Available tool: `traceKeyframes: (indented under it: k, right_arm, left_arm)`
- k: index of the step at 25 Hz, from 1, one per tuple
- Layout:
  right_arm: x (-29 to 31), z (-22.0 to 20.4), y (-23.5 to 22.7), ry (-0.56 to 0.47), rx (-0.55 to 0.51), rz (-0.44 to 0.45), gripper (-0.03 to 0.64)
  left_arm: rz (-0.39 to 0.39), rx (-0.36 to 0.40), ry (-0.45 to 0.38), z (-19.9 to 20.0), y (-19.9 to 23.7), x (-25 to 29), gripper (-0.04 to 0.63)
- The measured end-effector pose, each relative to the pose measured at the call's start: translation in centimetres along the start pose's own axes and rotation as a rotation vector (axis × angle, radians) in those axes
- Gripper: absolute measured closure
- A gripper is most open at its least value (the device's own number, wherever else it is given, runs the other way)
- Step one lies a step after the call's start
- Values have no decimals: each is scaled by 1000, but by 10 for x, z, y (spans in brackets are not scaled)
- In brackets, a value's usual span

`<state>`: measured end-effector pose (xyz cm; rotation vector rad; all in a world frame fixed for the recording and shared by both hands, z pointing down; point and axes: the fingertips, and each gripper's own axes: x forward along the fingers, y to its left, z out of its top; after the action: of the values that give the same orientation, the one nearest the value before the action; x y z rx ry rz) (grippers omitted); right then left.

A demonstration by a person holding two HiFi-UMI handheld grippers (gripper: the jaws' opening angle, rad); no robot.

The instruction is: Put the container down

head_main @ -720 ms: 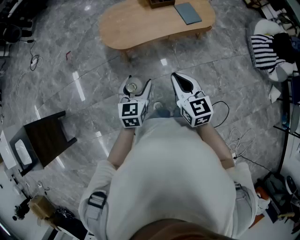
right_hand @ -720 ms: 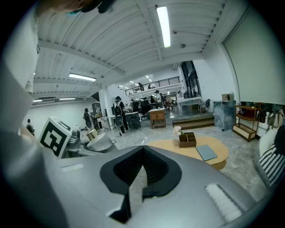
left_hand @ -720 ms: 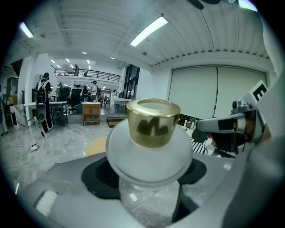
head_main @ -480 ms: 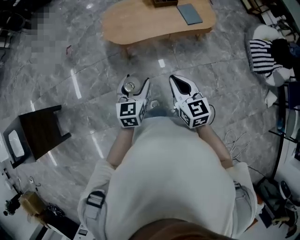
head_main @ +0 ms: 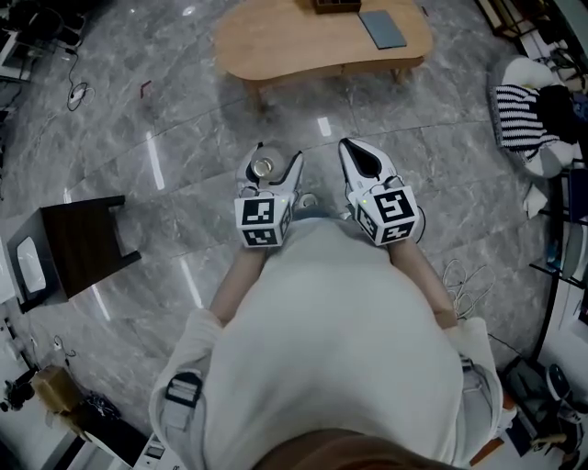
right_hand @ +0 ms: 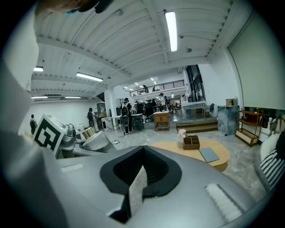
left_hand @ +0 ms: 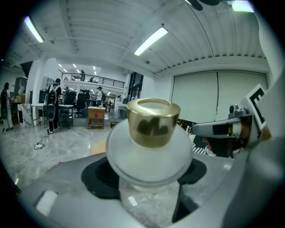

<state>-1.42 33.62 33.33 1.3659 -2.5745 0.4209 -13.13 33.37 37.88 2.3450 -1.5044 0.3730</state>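
I stand on a grey marble floor and hold both grippers in front of my body. My left gripper (head_main: 269,163) is shut on a small round white container (head_main: 263,169) with a gold lid. In the left gripper view the container (left_hand: 151,142) sits upright between the dark pads (left_hand: 100,176), with its gold lid (left_hand: 152,121) on top. My right gripper (head_main: 360,158) hangs beside it with its jaws shut and nothing in them. The right gripper view shows its pads (right_hand: 153,167) meeting. The left gripper with the container (right_hand: 91,137) is at that view's left.
A curved wooden low table (head_main: 303,46) stands ahead, with a grey book (head_main: 382,28) and a small wooden box (head_main: 335,5) on it. A dark side table (head_main: 78,248) is at the left. Striped cloth (head_main: 525,115) and floor cables (head_main: 467,275) lie at the right.
The view has swung a little, so the wooden table now lies further right. Both grippers keep their place in front of the body, and the left still holds the container.
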Motion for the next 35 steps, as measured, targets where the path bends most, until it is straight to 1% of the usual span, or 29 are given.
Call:
traceKeyframes:
  k: [5, 9, 13, 17, 22, 25, 35]
  right_arm:
    - [11, 8, 0, -22, 8, -24, 618]
    - [17, 15, 3, -52, 48, -23, 615]
    - [19, 13, 0, -38, 62, -32, 615]
    - [26, 11, -9, -21, 86, -26, 615]
    - [49, 13, -32, -12, 103, -4, 615]
    - [73, 22, -56, -15, 103, 17, 615]
    - [168, 82, -143, -5, 46, 105, 615]
  left_arm:
    - [-26, 13, -8, 6, 9, 6, 245]
    - [-25, 18, -8, 16, 20, 10, 245]
    - [-35, 22, 4, 17, 26, 19, 245]
    - [-31, 11, 22, 16, 31, 33, 245]
    - [-23, 0, 38, 20, 36, 64, 245]
    - [-21, -2, 40, 25, 41, 93, 245]
    - [41, -41, 27, 80, 72, 203, 245]
